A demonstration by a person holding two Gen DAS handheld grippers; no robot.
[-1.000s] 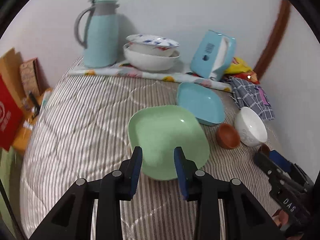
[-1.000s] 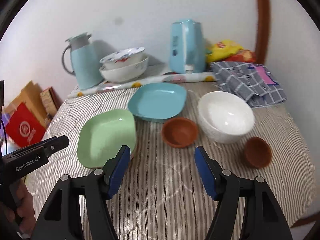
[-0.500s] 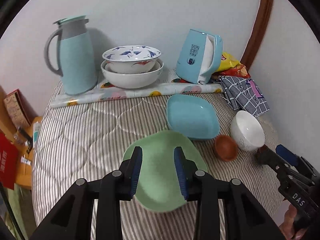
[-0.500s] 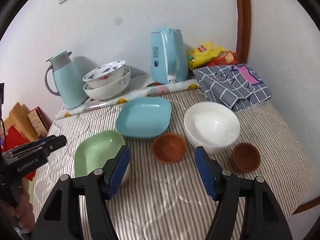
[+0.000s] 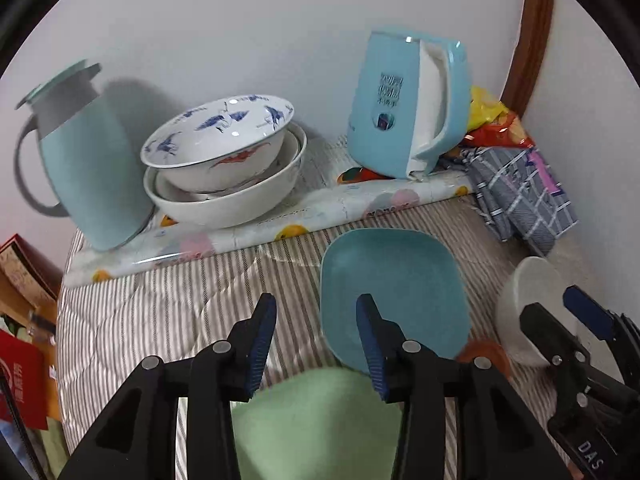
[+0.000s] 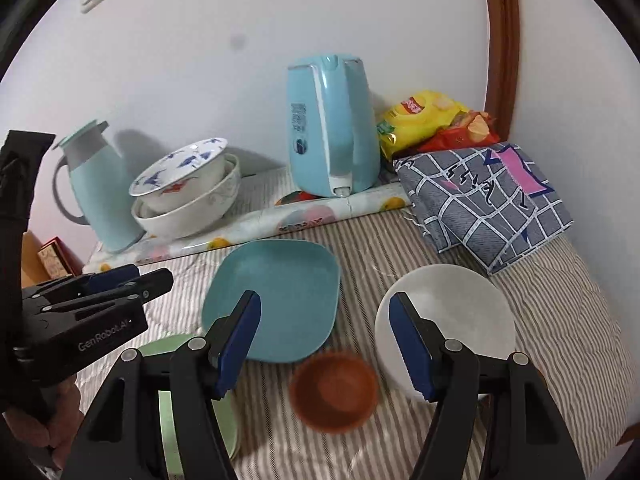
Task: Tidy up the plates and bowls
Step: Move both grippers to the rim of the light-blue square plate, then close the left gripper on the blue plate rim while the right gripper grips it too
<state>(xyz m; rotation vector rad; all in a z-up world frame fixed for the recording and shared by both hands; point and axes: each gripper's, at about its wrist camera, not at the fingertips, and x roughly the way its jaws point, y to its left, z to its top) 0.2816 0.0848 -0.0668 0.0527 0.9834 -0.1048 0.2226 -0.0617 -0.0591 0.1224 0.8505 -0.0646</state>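
My left gripper [image 5: 316, 344] is opening over striped cloth [image 5: 168, 304], nothing held, green plate [image 5: 316, 424] below, blue plate [image 5: 390, 292] ahead. Right gripper [image 6: 324, 344] gapes empty above the brown bowl [image 6: 334, 392]; "GenRobot.AI" readable.

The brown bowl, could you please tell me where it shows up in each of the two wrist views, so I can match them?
Left wrist view: the brown bowl peeks out at lower right, mostly hidden behind the left gripper, between the blue plate and the white bowl.
Right wrist view: it sits low in the centre, in front of the blue plate, left of the white bowl.
Shared landmark: the blue kettle at the wall.
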